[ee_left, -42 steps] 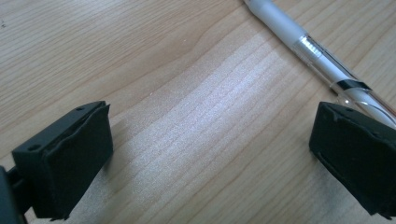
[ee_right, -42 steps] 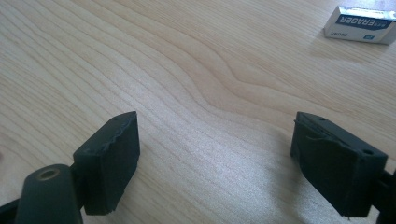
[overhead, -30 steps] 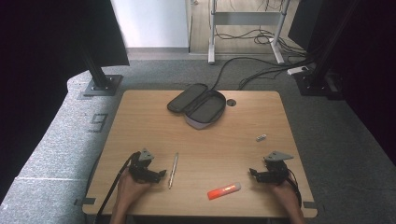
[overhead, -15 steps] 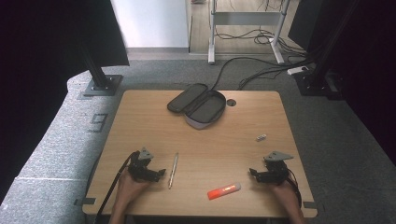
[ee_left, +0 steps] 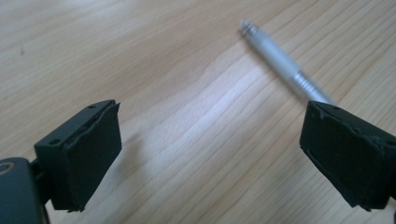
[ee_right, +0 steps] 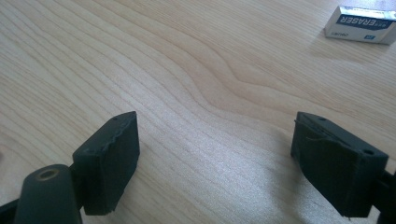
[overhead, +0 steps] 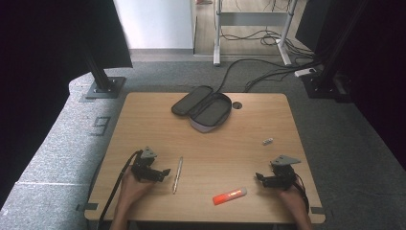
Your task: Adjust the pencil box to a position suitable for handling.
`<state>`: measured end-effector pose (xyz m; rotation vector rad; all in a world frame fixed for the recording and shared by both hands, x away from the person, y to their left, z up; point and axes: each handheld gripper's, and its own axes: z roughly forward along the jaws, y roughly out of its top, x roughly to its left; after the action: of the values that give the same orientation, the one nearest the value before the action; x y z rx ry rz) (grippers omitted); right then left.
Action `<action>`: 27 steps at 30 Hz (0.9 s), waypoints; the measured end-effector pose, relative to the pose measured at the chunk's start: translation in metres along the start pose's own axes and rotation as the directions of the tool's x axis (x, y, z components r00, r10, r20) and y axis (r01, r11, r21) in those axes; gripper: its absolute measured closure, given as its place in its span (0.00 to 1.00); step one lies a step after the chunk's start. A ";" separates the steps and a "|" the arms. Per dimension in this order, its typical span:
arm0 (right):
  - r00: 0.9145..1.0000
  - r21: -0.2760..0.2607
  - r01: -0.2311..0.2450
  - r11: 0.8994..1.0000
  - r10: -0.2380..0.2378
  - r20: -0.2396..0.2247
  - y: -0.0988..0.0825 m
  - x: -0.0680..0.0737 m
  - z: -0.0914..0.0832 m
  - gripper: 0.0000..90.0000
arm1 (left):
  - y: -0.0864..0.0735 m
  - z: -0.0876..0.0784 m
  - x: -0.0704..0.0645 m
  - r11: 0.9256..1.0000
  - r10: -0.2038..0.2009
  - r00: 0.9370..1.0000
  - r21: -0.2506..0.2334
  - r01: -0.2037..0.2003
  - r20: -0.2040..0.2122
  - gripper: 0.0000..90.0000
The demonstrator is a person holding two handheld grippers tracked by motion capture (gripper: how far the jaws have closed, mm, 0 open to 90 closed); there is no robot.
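Spanning the scene, the table [overhead: 143, 120] carries an open grey case [overhead: 203, 109] at its far middle, well apart from both hands. Near the front edge, the left gripper [overhead: 165, 172] has its jaws wide with only bare wood between them, though they have just been closing a little, and the right gripper [overhead: 258, 177] is agape over bare wood too. A silver pen [overhead: 177, 174] lies just beside the left gripper, an orange marker [overhead: 230, 195] sits between the two grippers, and a small eraser [overhead: 267, 141] rests beyond the right one.
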<state>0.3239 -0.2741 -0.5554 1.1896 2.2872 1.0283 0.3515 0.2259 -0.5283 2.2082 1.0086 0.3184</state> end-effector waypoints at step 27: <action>1.000 0.000 0.000 1.000 0.000 0.000 0.000 0.000 0.000 0.17 | 0.060 0.014 0.002 0.999 0.036 0.999 0.000 -0.036 0.024 0.12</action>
<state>0.3239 -0.2741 -0.5554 1.1900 2.2875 1.0283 0.3935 0.1923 -0.4980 2.2275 0.9564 0.3075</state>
